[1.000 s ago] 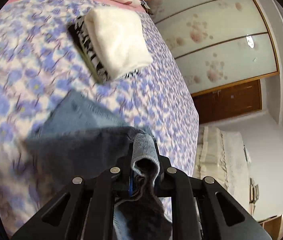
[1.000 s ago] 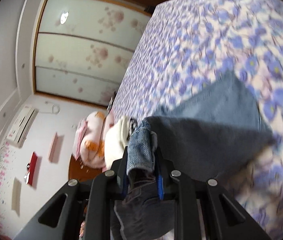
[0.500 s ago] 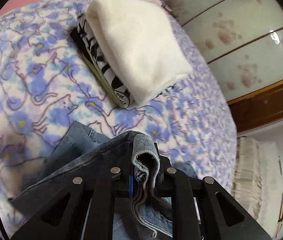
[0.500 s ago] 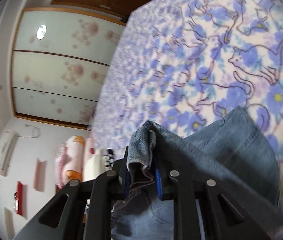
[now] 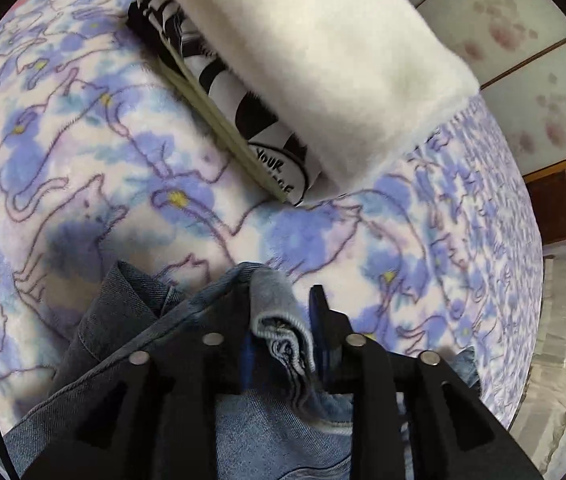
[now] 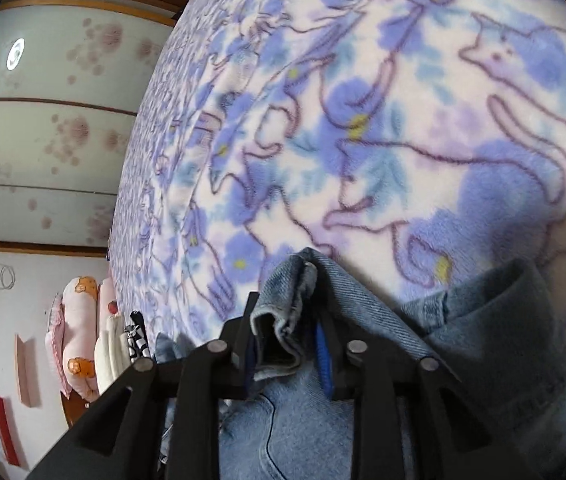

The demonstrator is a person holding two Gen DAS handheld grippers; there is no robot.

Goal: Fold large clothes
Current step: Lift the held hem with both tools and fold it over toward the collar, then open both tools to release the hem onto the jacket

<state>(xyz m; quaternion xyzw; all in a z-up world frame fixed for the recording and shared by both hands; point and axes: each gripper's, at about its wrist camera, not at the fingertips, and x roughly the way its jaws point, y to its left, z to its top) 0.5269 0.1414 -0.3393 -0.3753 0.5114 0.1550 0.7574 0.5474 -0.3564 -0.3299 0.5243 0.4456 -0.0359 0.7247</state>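
Blue denim jeans [image 5: 267,432] lie doubled over on the flowered bed blanket [image 5: 103,168]. A bunched fold of the denim stands between the fingers of my left gripper [image 5: 281,308]; its jaws are opening, and a gap shows beside the right pad. In the right wrist view the jeans [image 6: 483,344] spread to the right. Another denim fold stands between the fingers of my right gripper [image 6: 287,312], whose jaws are also opening and loose around it. Both grippers point down at the blanket [image 6: 403,100].
Just beyond the left gripper lies a stack of folded clothes: a white fleece [image 5: 323,52] on a black-and-white striped garment [image 5: 243,112]. Wardrobe sliding doors [image 5: 523,60] stand past the bed's edge. Pink pillows [image 6: 79,340] sit at the bed's head.
Both grippers sank toward the blanket with the denim and tilted downward. The folded stack came much closer in the left view. Both pairs of jaws went from clamped on the folds to loosened.
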